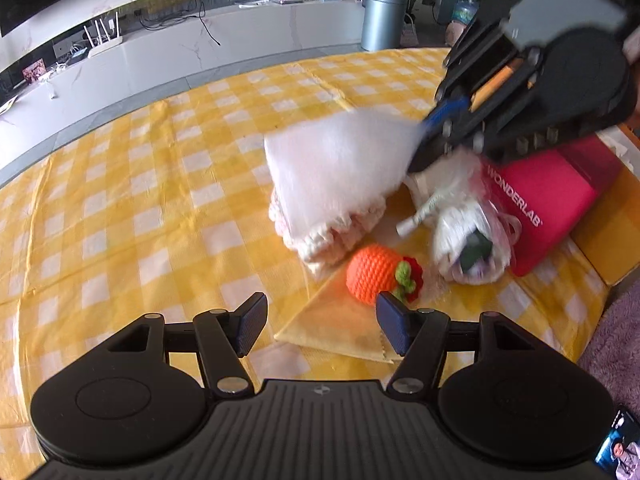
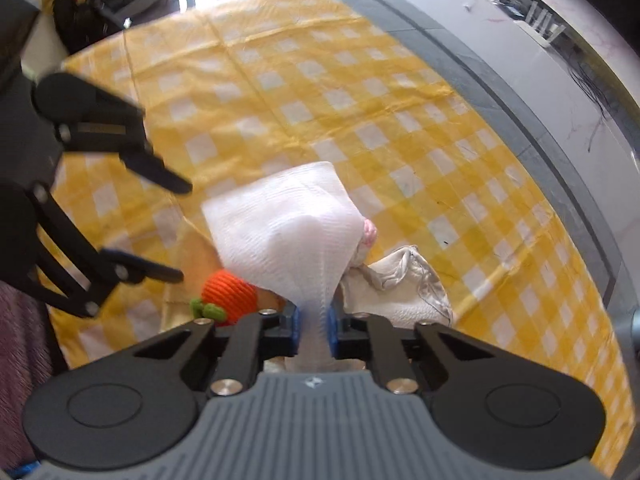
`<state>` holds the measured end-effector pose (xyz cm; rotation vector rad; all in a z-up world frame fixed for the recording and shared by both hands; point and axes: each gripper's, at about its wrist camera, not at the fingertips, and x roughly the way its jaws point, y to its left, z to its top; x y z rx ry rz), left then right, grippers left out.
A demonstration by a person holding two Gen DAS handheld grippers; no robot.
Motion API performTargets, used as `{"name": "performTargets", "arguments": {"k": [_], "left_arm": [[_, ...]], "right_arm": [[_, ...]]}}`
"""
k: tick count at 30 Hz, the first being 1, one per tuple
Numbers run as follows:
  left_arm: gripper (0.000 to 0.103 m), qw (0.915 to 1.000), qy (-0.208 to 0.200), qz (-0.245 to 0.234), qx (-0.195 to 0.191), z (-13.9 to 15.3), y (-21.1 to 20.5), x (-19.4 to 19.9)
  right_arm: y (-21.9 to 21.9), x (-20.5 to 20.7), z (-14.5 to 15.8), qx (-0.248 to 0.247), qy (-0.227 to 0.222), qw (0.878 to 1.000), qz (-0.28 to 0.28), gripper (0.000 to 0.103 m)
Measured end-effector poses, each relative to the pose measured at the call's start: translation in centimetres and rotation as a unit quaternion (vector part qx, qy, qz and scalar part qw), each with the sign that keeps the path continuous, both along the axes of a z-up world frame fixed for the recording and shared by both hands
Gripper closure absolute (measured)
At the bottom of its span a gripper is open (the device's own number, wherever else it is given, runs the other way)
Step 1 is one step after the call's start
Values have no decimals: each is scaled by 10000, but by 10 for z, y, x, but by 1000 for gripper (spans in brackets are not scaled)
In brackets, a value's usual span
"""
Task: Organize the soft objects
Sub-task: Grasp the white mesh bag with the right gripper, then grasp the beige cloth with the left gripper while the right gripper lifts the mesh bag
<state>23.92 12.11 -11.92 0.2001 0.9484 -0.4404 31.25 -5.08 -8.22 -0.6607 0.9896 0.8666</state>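
Here the right gripper [image 2: 313, 330] was clamped on a corner of the thin white gauzy cloth [image 2: 286, 232], which hung forward over the yellow checked tablecloth [image 2: 320, 92], while the left gripper [image 1: 320, 322], jaws apart and empty, sat nearer the orange crocheted ball [image 1: 370, 278] just ahead.

White gauzy cloth [image 2: 280, 236], lifted by one pinched corner, fanning out over a pink-and-cream knitted piece [image 1: 316, 236] lying on the checked surface [image 1: 120, 208]. Orange crocheted fruit [image 1: 370, 278] with green leaf, resting just beside it. Cream drawstring pouch [image 2: 400, 284], crumpled, lying close by.
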Motion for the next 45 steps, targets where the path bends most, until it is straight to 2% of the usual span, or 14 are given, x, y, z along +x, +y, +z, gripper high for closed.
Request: {"name": "performTargets", "arguments": {"k": [4,7,10,13,15,16,20,21,23,27,29,32,37,45], "left_arm": [[26,9996,77,-254,126,-8,-9,-4],[23,9983,99,-553,161,-16,-17,-4],[21,9961,110,-799,353,-25,-25,-1],[20,9951,233,-804,520,-35,-28,2],[16,9955,288,-771,473,-40,-28,2],[12,9958,276,-763,420,-41,-28,1],[13,9961,204,-743,427,-43,-27,-2],[16,9964,195,-701,432,-42,-27,-2],[32,9975,193,-551,390,-40,-25,-2],[56,9990,128,-214,360,-36,-22,-5],[76,9992,86,-113,368,-35,-23,-9],[93,9991,63,147,387,-34,-24,-15],[96,9977,28,665,152,-22,-15,-28],[96,9909,-271,1283,-300,25,-5,-65]], "right_arm": [[-15,-3,16,573,-76,9933,-1003,101],[-20,-18,18,1031,-33,9845,-1418,101],[-24,-30,9,1312,128,9740,-1841,101],[-33,-37,-5,1493,310,9583,-2418,101],[-41,-42,-10,1734,401,9451,-2740,101],[-44,-44,-11,1807,375,9400,-2868,101],[-54,-58,-12,2101,357,9243,-3166,100],[-56,-60,-13,2171,380,9211,-3210,100],[-58,-66,-12,2254,368,9176,-3254,100],[-60,-78,-10,2313,240,9170,-3241,100],[-61,-80,-9,2343,205,9168,-3228,100],[-64,-84,-4,2470,208,9123,-3258,100],[-72,-99,7,2690,150,9050,-3292,100],[-85,-127,17,2904,113,8965,-3345,101]]}}
